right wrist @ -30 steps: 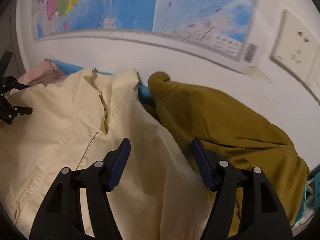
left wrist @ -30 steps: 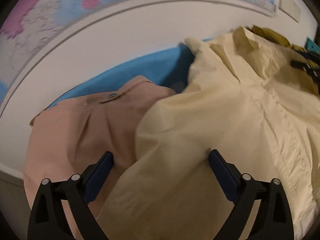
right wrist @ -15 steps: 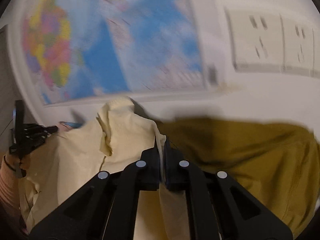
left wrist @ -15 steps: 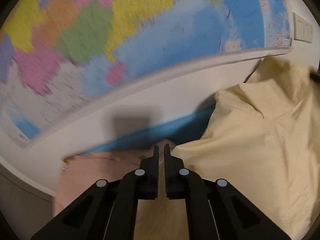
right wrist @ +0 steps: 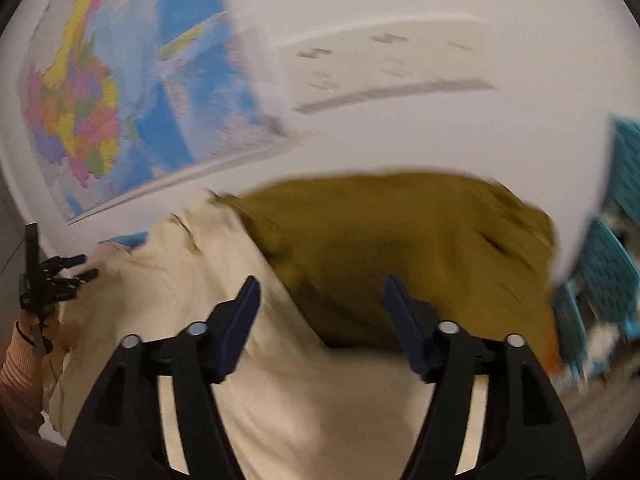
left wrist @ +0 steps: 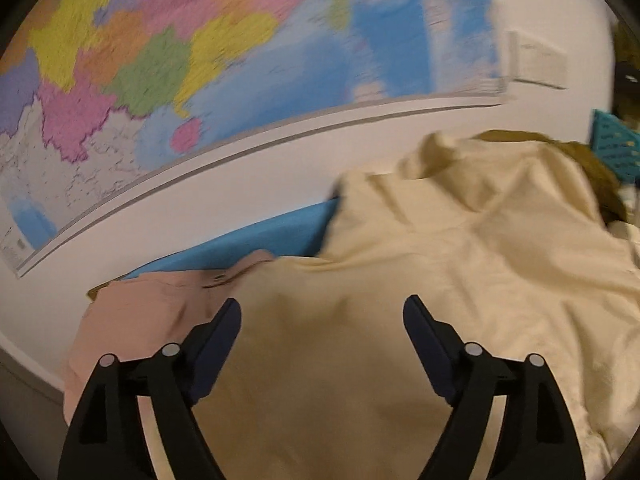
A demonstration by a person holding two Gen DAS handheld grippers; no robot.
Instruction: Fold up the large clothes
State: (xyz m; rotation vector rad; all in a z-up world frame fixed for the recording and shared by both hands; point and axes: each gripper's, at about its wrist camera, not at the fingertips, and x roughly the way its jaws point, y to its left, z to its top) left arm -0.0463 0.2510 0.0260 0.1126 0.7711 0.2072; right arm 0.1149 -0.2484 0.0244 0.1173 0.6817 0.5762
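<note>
The cream shirt (left wrist: 460, 280) lies spread and rumpled against the wall, its collar end up by the map (left wrist: 200, 60) and its body running down toward you. Half a second ago both your grippers were clamped shut on it; now both have just been opening, and nothing sits between either pair of jaws. Your left gripper (left wrist: 322, 320) hangs released above the shirt's left edge, where the cream cloth overlaps the pink garment (left wrist: 140, 308) below the map's lower left corner. Your right gripper (right wrist: 320, 300) hangs released too, over the seam where the shirt (right wrist: 240, 360) meets the olive garment (right wrist: 400, 248), to the right of the map (right wrist: 120, 100).

So the shirt is let go on both sides and sits where you dropped it. I judge this a reposition, not a fold: the cloth is wrinkled and no clean crease shows yet. Your next grasp likely needs an outer edge or sleeve, kept clear of the pink and olive pieces so they do not come along.
</note>
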